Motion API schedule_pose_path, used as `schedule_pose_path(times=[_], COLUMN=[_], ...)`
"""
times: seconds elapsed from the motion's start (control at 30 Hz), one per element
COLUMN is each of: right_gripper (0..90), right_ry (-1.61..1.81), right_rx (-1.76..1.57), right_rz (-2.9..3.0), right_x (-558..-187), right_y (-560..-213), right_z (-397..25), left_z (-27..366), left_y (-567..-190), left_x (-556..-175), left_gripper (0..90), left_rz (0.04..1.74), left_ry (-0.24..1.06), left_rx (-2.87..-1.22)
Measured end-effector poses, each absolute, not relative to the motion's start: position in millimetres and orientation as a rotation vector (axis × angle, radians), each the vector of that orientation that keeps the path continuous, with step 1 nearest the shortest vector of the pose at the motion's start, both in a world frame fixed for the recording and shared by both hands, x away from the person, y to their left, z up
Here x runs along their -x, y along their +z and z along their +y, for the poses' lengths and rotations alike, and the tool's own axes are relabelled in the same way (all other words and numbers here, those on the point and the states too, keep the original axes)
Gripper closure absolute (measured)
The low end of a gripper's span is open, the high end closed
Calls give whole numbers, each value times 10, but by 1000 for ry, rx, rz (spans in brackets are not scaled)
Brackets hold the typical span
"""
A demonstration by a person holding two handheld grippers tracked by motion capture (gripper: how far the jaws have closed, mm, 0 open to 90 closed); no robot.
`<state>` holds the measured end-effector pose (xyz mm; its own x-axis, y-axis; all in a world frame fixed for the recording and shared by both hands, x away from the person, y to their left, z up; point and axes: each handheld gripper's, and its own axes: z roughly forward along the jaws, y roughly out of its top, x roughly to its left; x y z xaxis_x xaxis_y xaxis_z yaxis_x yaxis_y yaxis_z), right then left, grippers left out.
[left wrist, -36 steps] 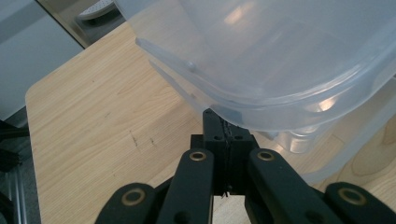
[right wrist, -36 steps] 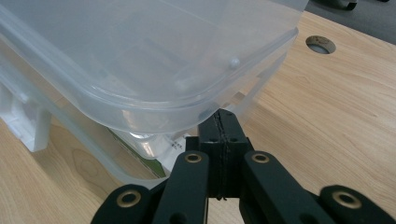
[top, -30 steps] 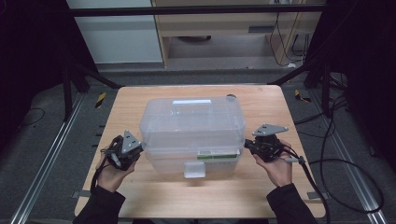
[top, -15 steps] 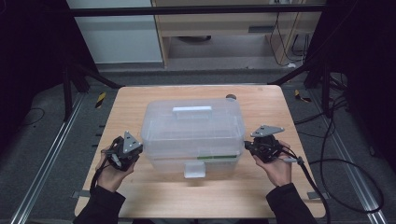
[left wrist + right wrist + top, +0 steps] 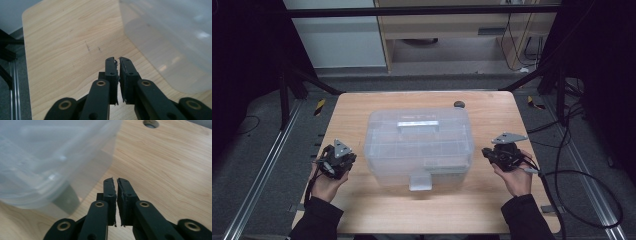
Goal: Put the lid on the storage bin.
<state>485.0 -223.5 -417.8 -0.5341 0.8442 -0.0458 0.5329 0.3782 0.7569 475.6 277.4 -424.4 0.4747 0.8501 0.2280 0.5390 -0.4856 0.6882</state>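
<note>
A clear plastic storage box (image 5: 419,145) stands in the middle of the wooden table (image 5: 362,120), lid down, with a handle (image 5: 418,125) on top and a latch tab (image 5: 420,180) at its near side. My left gripper (image 5: 348,159) rests just left of the box, held in a hand, jaws shut on nothing. In the left gripper view the left gripper (image 5: 118,60) is over bare wood, with the box wall (image 5: 170,37) to its right. My right gripper (image 5: 486,151) sits just right of the box, also shut and empty. The right gripper (image 5: 116,180) has the box (image 5: 50,152) on its left.
A small round dark hole (image 5: 458,104) lies in the table behind the box, and the hole (image 5: 151,123) is also at the top of the right gripper view. Metal rails (image 5: 262,175) and cables (image 5: 582,190) run along the floor on both sides. A cabinet (image 5: 437,35) stands beyond the table.
The box's top has come down, so it now looks lower and closed. Both grippers have stayed beside it, almost where they were.
</note>
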Motion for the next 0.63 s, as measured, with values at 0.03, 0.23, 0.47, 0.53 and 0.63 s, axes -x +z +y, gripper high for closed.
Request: schedule_pose_path(times=[0.03, 0.23, 0.47, 0.53, 0.63], right_gripper=[836, 765, 537, 493, 436], right_ry=[976, 957, 926, 924, 924], right_rx=[-1195, -1260, -1317, -1331, -1352], right_rz=[2206, 2173, 2123, 2108, 2091], right_x=[-4859, -4912, -4981, -4994, -5008], right_y=[-4194, -4296, -4447, -4481, -4521], right_z=[-2275, -2427, -2566, -2596, -2638], left_z=[2805, 2989, 3171, 3192, 3213], left_y=[-4268, -4438, -4591, -4612, -4643], left_x=[-4770, -4857, -4927, -4938, -4953], left_gripper=[828, 706, 533, 482, 431], left_rz=[1162, 1257, 1360, 1376, 1390], left_ry=[761, 762, 756, 761, 757], left_rx=[-2180, -2151, -2106, -2102, -2094])
